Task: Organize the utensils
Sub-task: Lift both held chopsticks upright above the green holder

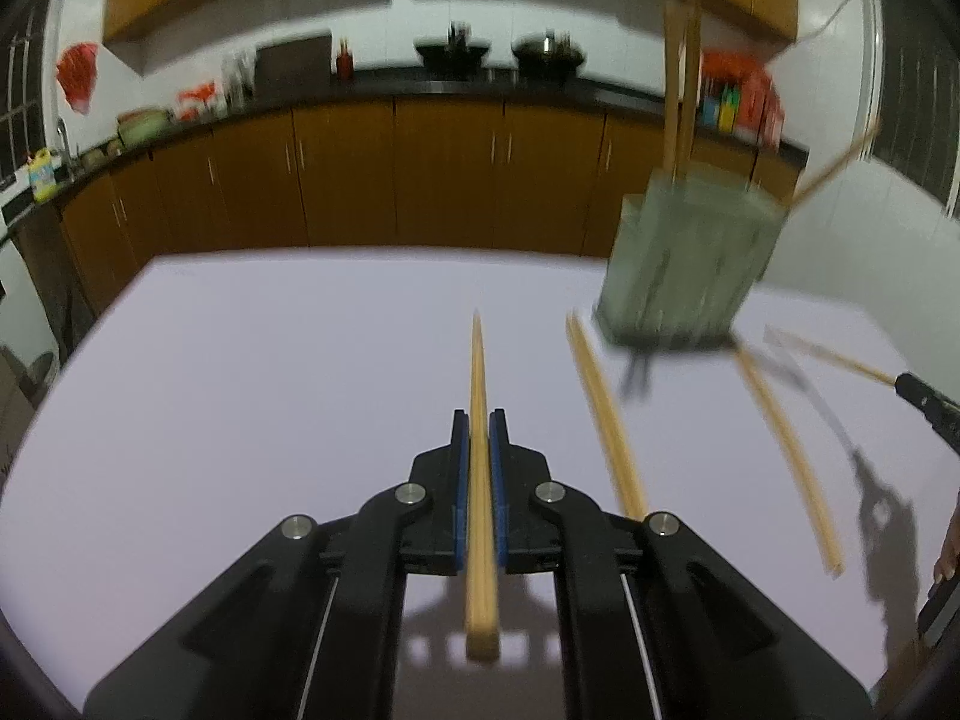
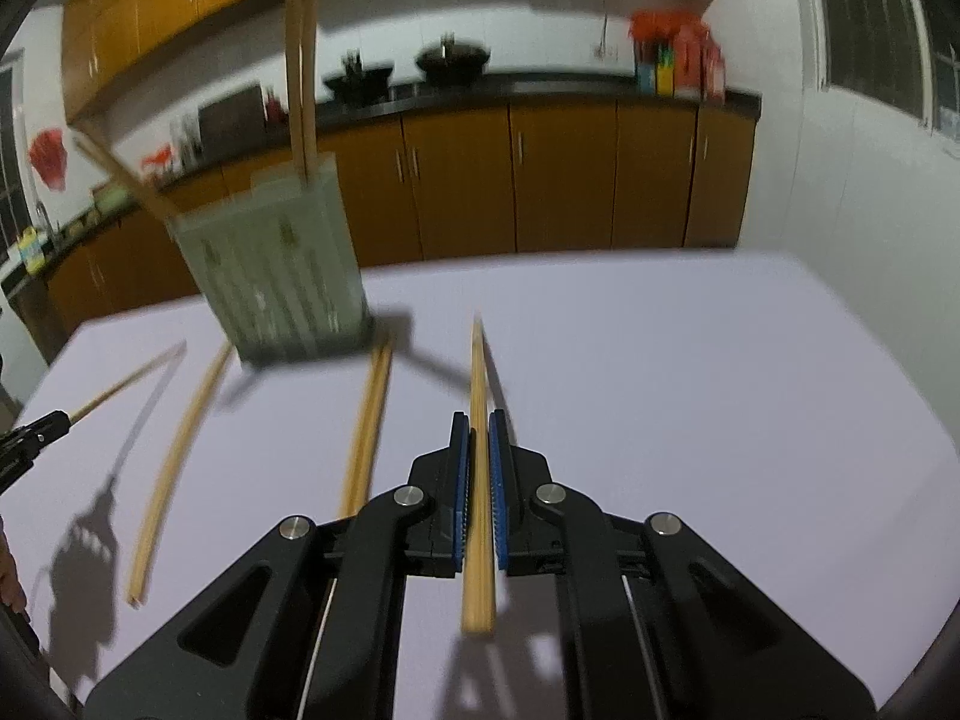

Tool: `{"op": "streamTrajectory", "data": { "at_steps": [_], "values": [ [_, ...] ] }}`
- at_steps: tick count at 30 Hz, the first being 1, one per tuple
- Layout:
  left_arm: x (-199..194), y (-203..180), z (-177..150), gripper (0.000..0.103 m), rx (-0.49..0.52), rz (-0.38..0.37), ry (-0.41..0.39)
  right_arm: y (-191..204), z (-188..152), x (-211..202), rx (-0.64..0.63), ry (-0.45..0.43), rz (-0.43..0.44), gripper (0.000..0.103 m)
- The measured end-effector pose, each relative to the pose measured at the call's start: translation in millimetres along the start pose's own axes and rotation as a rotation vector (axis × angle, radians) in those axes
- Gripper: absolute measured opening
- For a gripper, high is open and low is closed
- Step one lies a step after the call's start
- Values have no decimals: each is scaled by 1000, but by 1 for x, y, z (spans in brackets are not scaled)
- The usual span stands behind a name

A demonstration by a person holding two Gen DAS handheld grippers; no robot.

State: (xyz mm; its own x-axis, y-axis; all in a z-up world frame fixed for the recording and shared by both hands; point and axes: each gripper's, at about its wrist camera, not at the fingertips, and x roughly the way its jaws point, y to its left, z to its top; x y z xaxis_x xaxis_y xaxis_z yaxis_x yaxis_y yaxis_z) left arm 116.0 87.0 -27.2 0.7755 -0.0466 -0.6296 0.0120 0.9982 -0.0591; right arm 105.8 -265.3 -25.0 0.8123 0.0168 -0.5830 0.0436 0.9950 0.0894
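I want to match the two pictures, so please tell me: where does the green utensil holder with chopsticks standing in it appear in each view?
Left wrist view: the utensil holder is at the upper right, on the far side of the white table.
Right wrist view: the utensil holder is at the upper left, again near the far edge.
Shared landmark: the two dark woks on the back counter.

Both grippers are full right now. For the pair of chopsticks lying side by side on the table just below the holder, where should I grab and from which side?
Grip the pair of chopsticks near mid-length, coming straight down from above with the jaws across them. They lie flat on the table and touch each other, so one squeeze probably takes both. Avoid the far tips: they lie right against the holder.
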Motion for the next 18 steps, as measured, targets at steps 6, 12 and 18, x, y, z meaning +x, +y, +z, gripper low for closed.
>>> {"op": "streamTrajectory", "data": {
  "at_steps": [6, 12, 18],
  "values": [
    [-35, 0, 48, 8, -12, -42, -129, 8, 35, -20, -4, -113, 9, 8],
    [-57, -14, 79, 8, 30, -116, -166, 13, 63, -37, 4, -176, 34, 8],
    [-70, -31, 96, 8, 139, -147, -137, 19, 83, -68, -16, -247, 98, 7]
  ]
}}
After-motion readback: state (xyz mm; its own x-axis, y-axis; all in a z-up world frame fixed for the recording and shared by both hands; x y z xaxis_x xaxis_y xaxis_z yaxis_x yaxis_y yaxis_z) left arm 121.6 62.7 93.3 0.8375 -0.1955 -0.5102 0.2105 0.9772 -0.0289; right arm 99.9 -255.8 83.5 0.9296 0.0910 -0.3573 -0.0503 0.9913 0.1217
